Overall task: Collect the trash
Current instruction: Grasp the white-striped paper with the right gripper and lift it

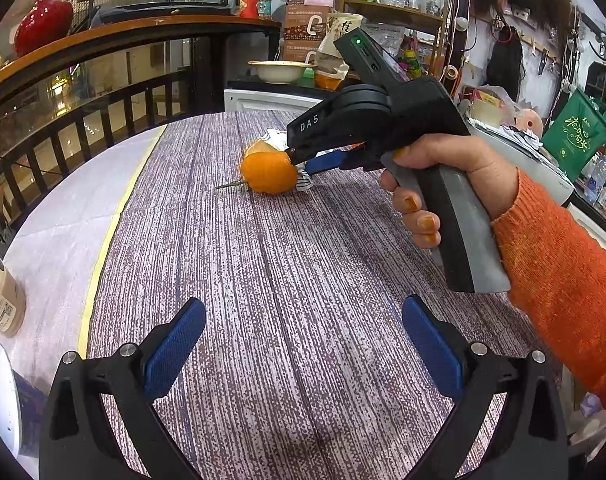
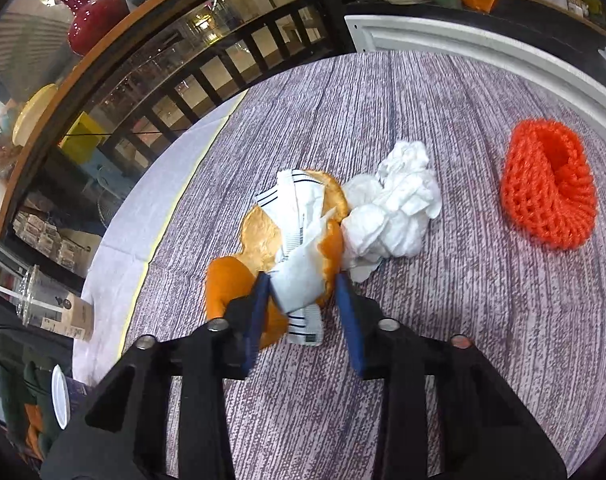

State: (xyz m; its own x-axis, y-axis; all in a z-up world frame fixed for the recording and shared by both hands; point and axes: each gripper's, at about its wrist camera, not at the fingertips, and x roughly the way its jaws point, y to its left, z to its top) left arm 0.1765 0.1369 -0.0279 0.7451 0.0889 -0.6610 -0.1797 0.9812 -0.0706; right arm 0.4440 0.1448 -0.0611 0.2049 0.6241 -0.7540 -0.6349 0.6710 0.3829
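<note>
Around the white wrapper [image 2: 299,280], the right gripper [image 2: 303,292] stands part-spread, blue pads flanking it and the orange peel [image 2: 263,236] beneath; no pinch yet. Crumpled tissue [image 2: 391,208] touches the wrapper's right side; an orange knit piece [image 2: 547,192] sits well apart, further right. A good grab likely needs both pads low, taking wrapper and peel together. Near side of the wrapper, the left gripper [image 1: 303,356] hovers wide open over the tablecloth [image 1: 295,248].
</note>
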